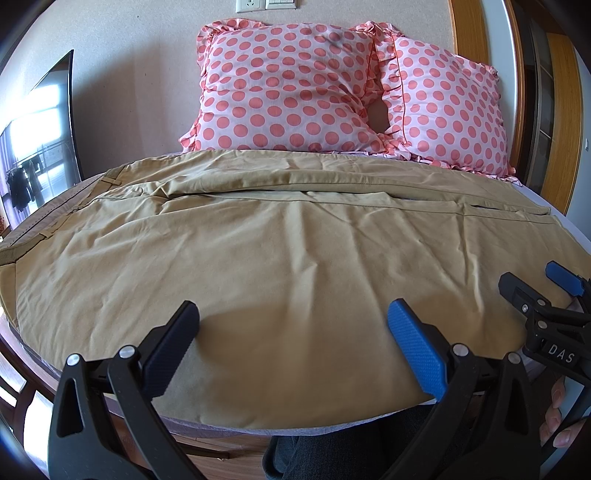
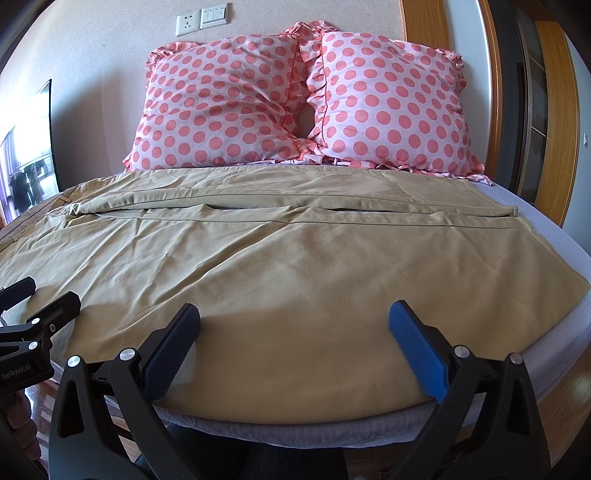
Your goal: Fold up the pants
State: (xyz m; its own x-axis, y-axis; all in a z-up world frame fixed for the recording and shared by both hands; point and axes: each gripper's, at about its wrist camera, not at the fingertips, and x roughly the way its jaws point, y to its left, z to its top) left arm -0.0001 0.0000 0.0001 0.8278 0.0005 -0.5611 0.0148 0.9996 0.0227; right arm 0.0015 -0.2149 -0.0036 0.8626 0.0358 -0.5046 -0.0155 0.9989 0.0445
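Khaki pants (image 1: 280, 258) lie spread flat across the bed (image 2: 554, 343), waistband to the left, legs running right, below two polka-dot pillows (image 2: 303, 103). Left tool (image 1: 293, 343) and right tool (image 2: 294, 345) hover wide open at the near edge, empty. Pinching that edge evenly at both points should carry it straight over the far leg.

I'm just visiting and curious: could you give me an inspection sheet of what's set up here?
Surface: bed with a grey sheet.
Job's things: tan pants spread flat, legs side by side, waistband at left, wrinkled, not yet folded.
Clutter: two polka-dot pillows against the wall.
Grippers: left gripper and right gripper both open, fingers over the pants' near edge, holding nothing.
Cables: nothing seen.
Surroundings: wall socket, wooden door frame, TV.
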